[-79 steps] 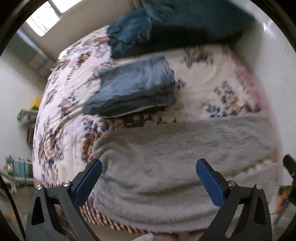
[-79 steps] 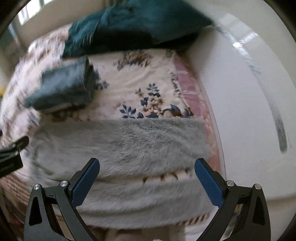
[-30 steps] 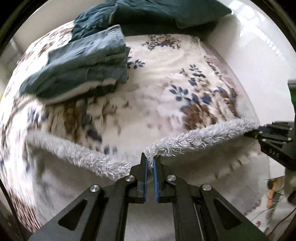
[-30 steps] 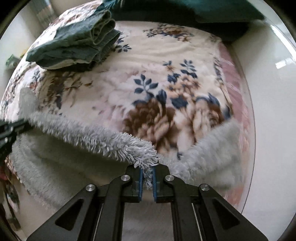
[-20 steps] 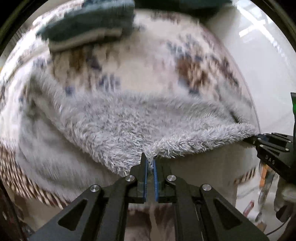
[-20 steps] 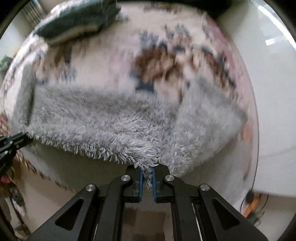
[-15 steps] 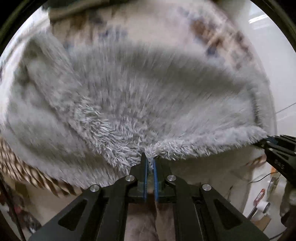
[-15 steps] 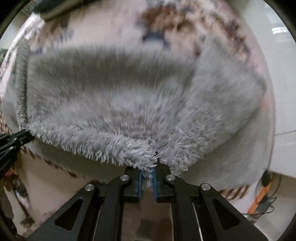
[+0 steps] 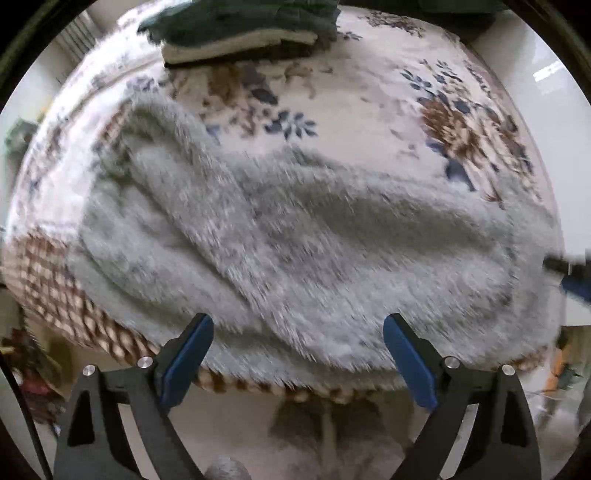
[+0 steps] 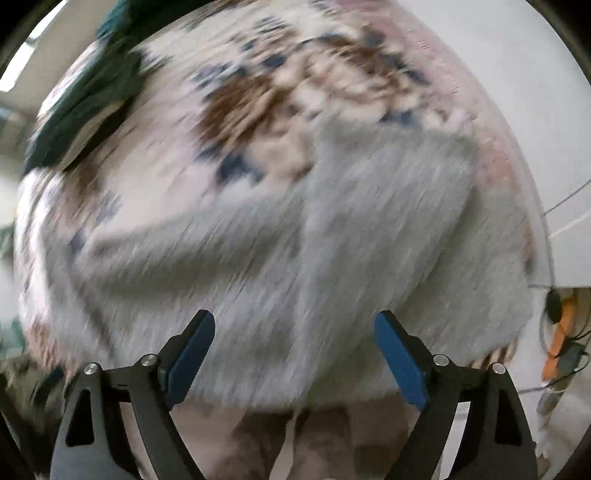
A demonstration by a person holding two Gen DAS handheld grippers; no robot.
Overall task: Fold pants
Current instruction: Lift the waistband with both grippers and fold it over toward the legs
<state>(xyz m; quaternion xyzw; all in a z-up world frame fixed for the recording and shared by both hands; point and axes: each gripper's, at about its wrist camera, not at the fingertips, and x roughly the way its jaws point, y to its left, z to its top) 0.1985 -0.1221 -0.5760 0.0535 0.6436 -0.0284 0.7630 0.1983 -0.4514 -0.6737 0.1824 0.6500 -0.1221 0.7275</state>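
Now both grippers have let go: the left gripper [image 9: 297,354] and the right gripper [image 10: 293,349] each hang with jaws spread wide and nothing between them, where half a second ago each was pinched tight on the fluffy edge of the pants [image 9: 295,243]. That edge has been carried over and dropped, so the grey pants lie doubled at the lower middle of both frames, on the near edge of the bed [image 9: 369,85], with a ridge running across them. I'd judge 1 fold is made; it looks lumpy and may want smoothing or another fold. A folded pile [image 9: 240,33] sits at the top of the left view, well apart.
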